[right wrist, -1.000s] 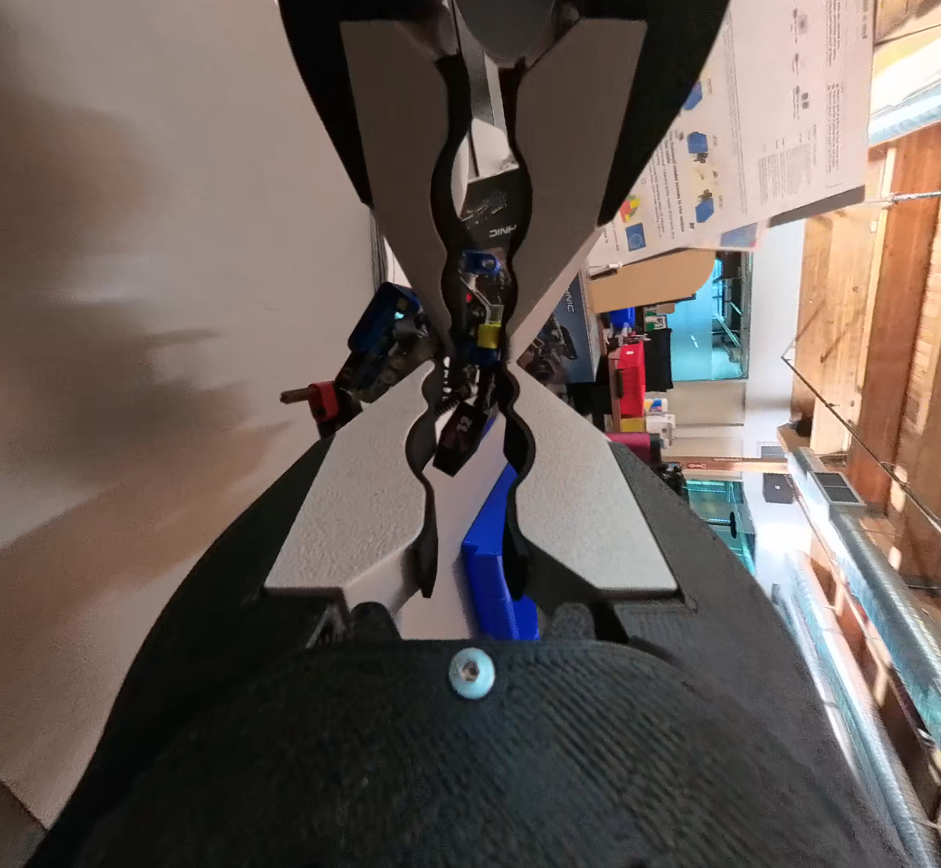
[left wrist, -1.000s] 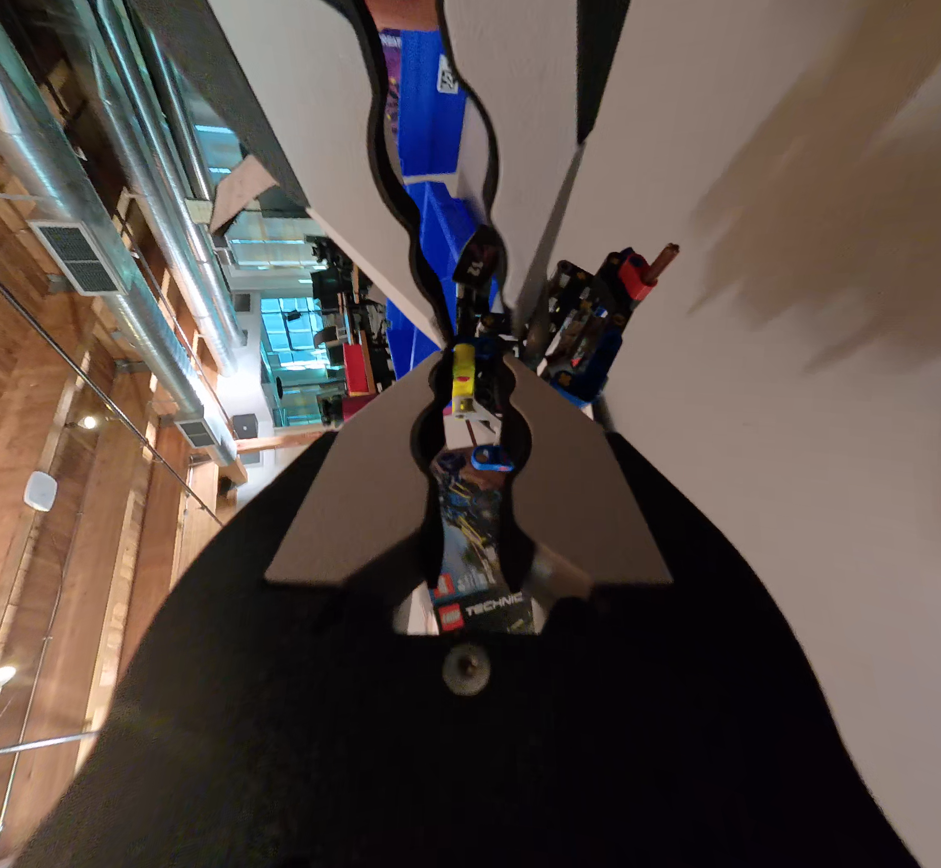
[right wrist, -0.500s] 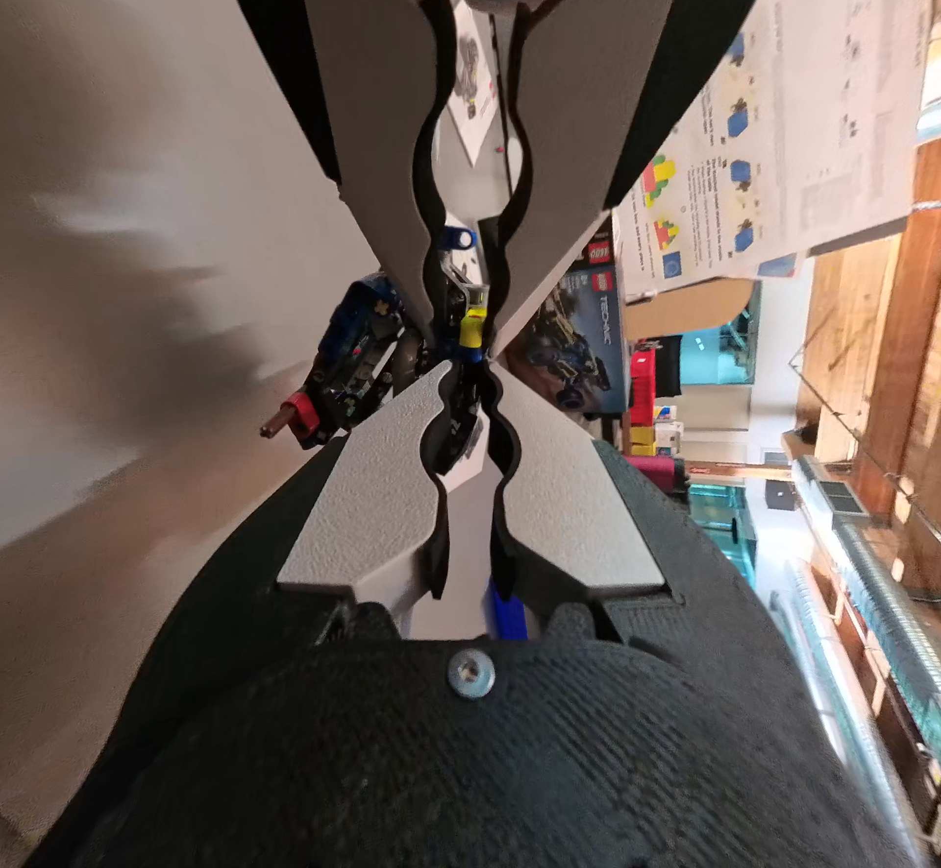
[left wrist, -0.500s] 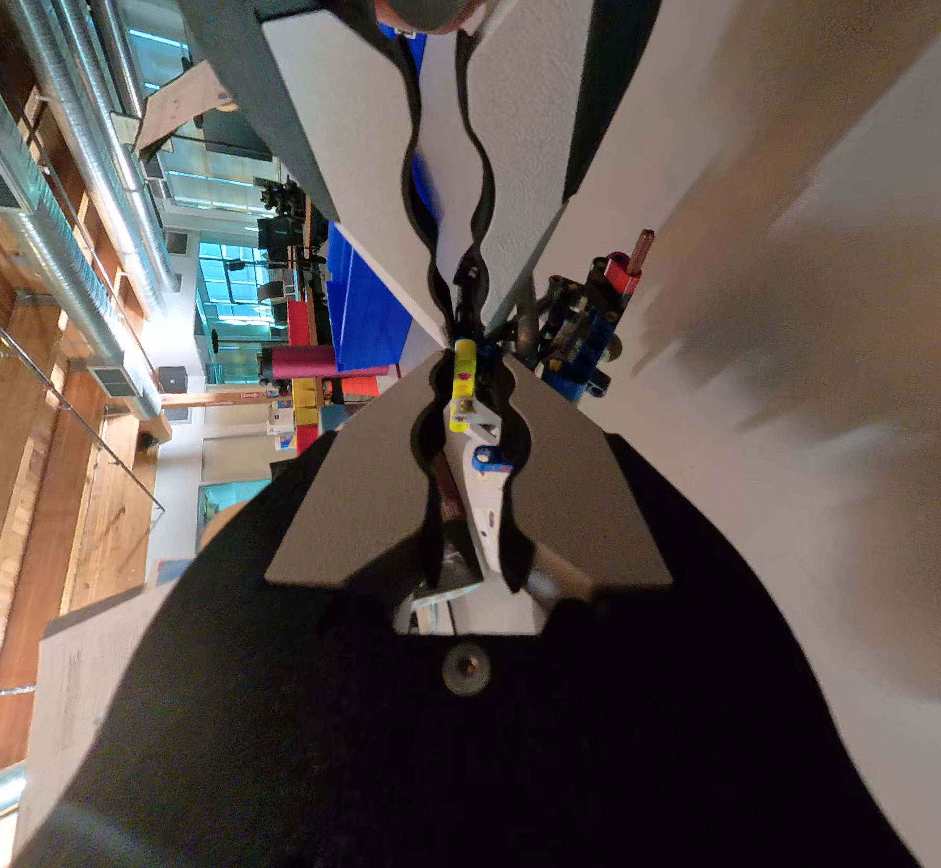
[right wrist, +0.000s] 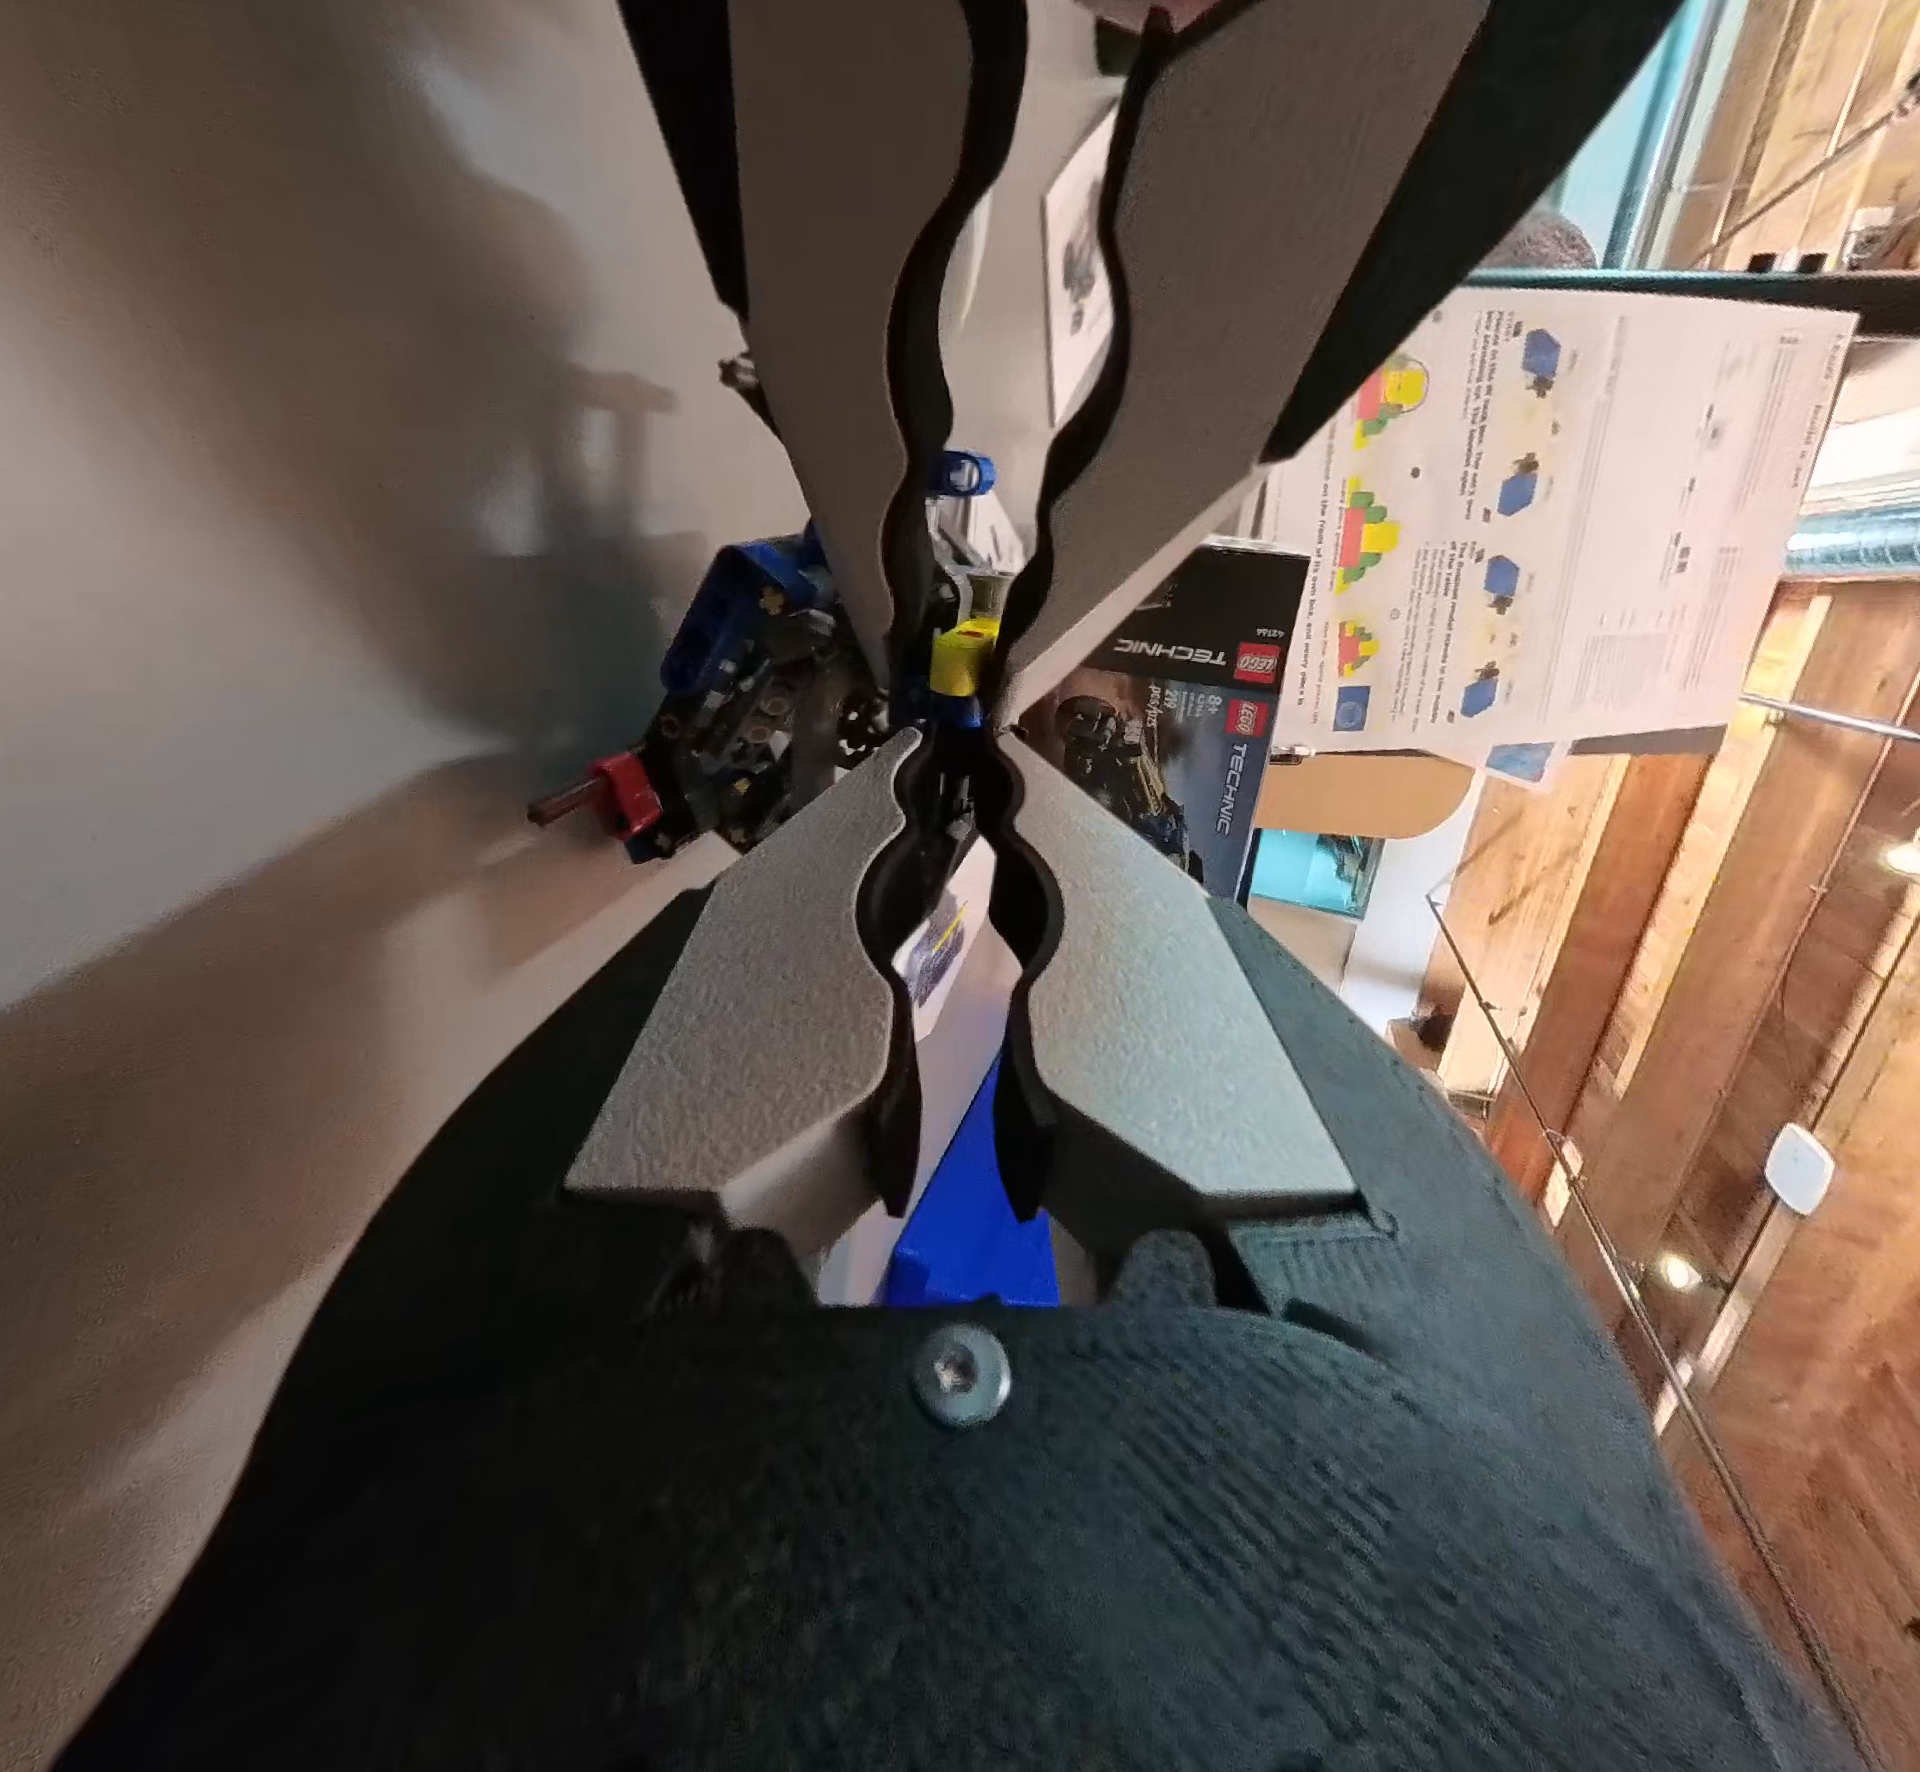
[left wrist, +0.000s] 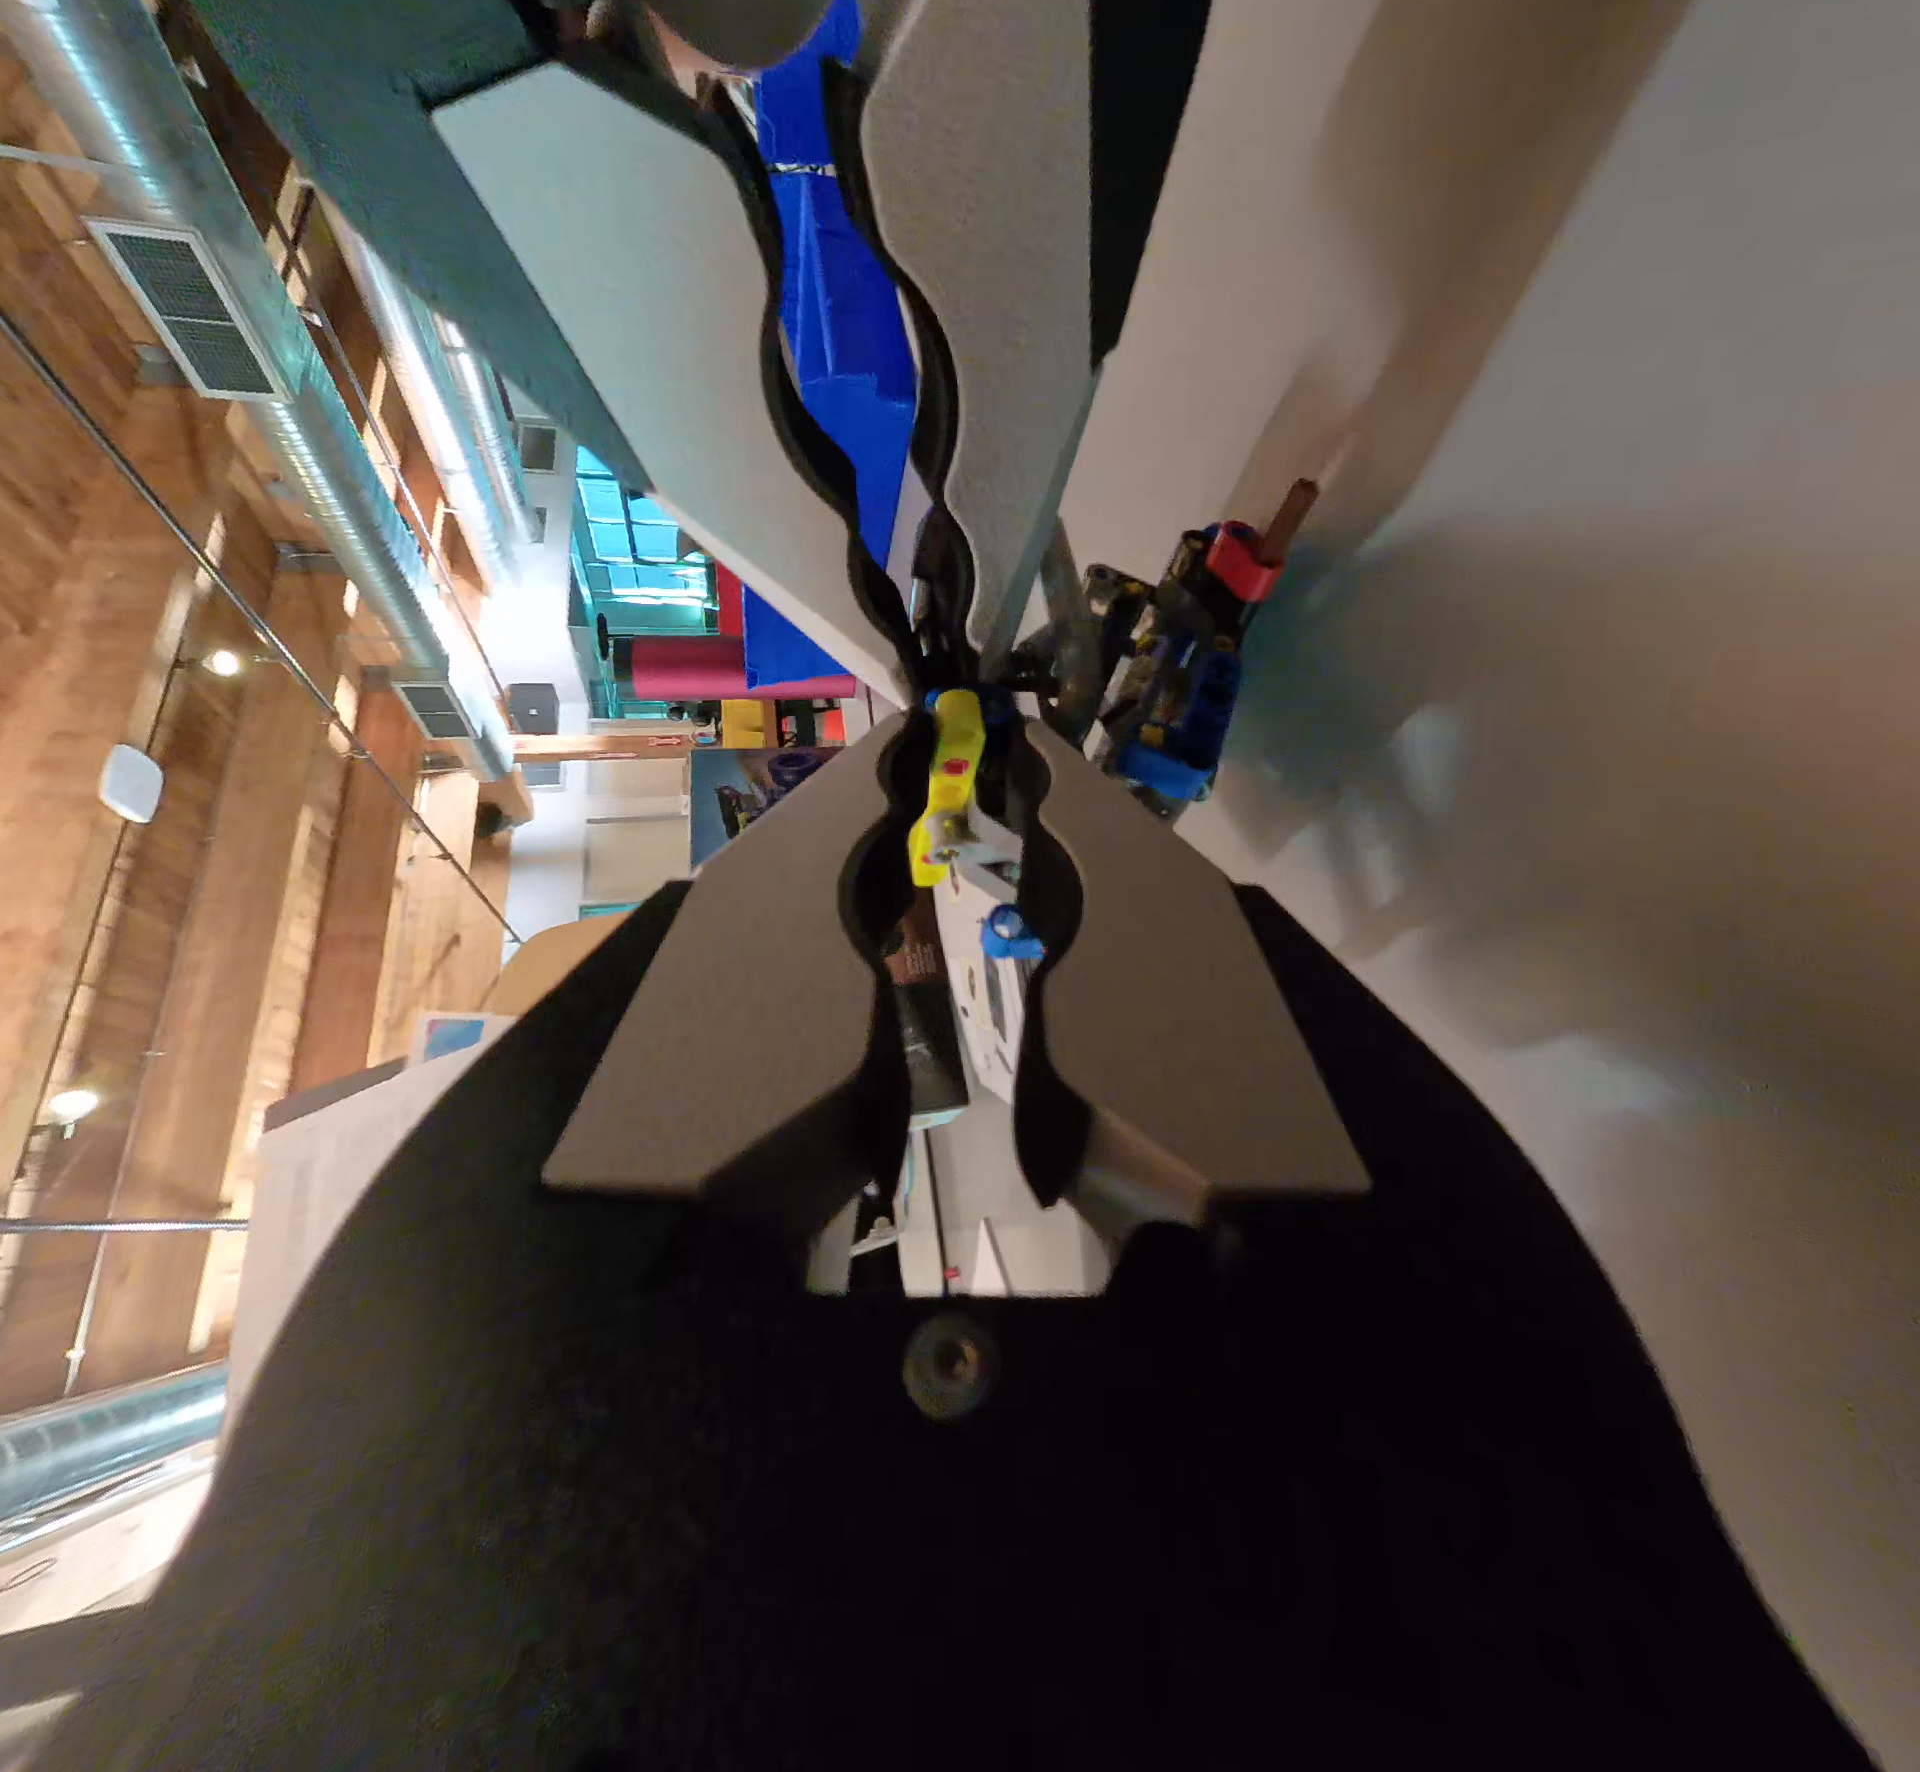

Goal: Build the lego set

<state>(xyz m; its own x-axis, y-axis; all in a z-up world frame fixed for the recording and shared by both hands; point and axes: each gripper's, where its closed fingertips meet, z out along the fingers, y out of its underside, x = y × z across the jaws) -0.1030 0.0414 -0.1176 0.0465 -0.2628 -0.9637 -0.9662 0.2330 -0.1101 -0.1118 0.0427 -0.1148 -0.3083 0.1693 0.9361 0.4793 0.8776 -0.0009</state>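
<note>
Yellow beam (left wrist: 943,787), a short studded plastic piece with a red pin in its side, sits between the fingertips of the left gripper (left wrist: 961,720), whose jaws stand narrow and press on it from both sides; its length runs back between the fingers toward the gripper body. In the right wrist view the same yellow beam (right wrist: 961,660) shows end-on, clamped at the tips of that facing gripper.

Tip to tip with it, the right gripper (right wrist: 964,746) is nearly closed on a small black piece (right wrist: 951,782) that joins the beam's far end through a blue connector; seen from the left wrist view, its grey fingers (left wrist: 644,288) come in from straight ahead and meet the beam's end.

Just to one side of the meeting fingertips lies a toy model (left wrist: 1179,673) built of black and blue parts, with a red bush and a brown axle sticking out, resting on the white table (left wrist: 1558,579). A loose blue pin (left wrist: 1008,933) lies on paper under the left fingers.

Farther out, beyond the left gripper, stand a printed toy box (right wrist: 1174,735), an instruction sheet (right wrist: 1558,517) and a blue bin (left wrist: 842,299) behind the right fingers. Wooden walls and metal ducts (left wrist: 260,288) fill the far background.
</note>
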